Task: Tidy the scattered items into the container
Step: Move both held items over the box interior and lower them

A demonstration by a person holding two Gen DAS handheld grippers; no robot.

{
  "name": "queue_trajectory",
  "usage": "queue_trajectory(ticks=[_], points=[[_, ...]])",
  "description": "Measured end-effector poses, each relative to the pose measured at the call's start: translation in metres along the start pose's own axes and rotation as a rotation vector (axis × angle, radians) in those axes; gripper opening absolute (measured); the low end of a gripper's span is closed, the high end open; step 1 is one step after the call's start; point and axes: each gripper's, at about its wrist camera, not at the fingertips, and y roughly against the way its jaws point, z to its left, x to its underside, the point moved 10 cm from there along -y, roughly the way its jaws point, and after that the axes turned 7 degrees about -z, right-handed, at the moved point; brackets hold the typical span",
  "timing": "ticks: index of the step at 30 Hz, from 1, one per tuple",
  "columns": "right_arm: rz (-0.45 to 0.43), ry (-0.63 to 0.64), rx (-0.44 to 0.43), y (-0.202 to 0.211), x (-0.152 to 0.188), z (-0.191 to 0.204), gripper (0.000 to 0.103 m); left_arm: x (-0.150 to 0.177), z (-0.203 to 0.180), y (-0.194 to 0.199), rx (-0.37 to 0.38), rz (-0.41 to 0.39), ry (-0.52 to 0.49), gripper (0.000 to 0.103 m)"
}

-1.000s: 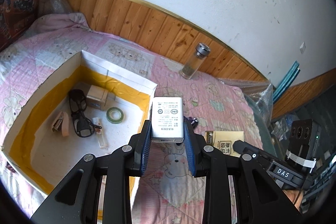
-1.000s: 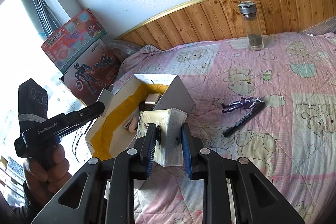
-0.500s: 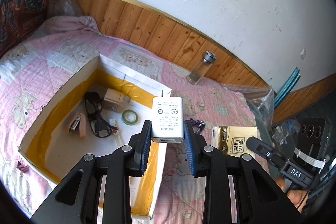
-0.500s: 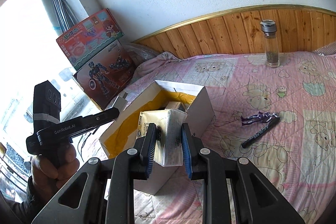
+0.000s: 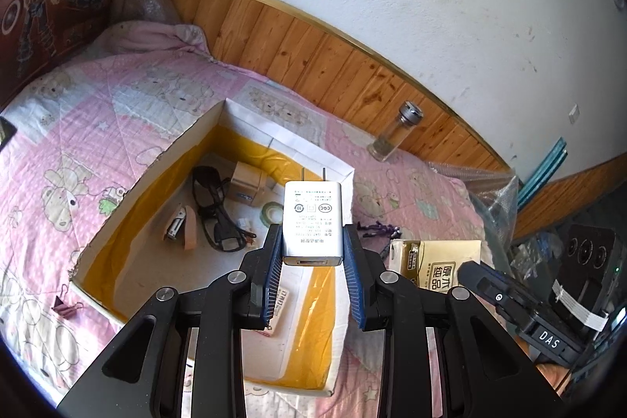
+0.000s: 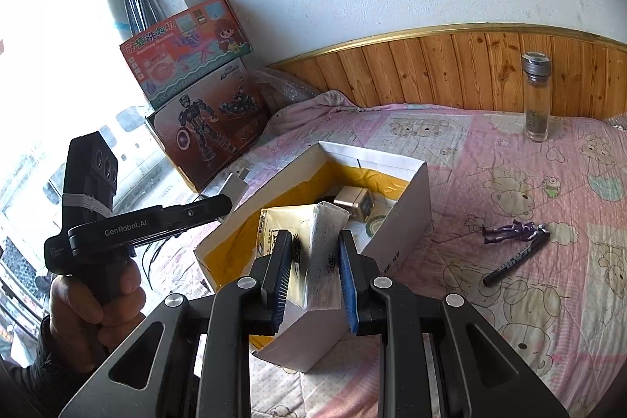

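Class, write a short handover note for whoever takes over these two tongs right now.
Left tongs: shut on a white charger, above the box.
Right tongs: shut on a tissue pack, by the box.
Done: glasses, stapler, tape roll lie in the box.
Left: drop both items in; then toy figure, pen, binder clip on the bed.

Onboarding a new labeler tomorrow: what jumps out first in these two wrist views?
Both grippers are loaded: the left gripper clamps a white charger and the right gripper a tissue pack, each poised over the open cardboard box on the pink quilt. Next comes the clutter still outside the box: a purple figure and a black pen to its right, with a glass bottle upright by the wooden headboard.
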Motion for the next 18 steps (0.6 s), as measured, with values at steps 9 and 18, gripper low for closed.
queue_trajectory(ticks=[9, 18], points=[[0.022, 0.033, 0.007, -0.022, 0.009, 0.012, 0.025, 0.009, 0.027, -0.008, -0.063, 0.043, -0.027, 0.030], [0.057, 0.052, 0.012, -0.047, 0.018, 0.022, 0.025, 0.022, 0.046, -0.019, -0.136, 0.093, -0.114, 0.030]])
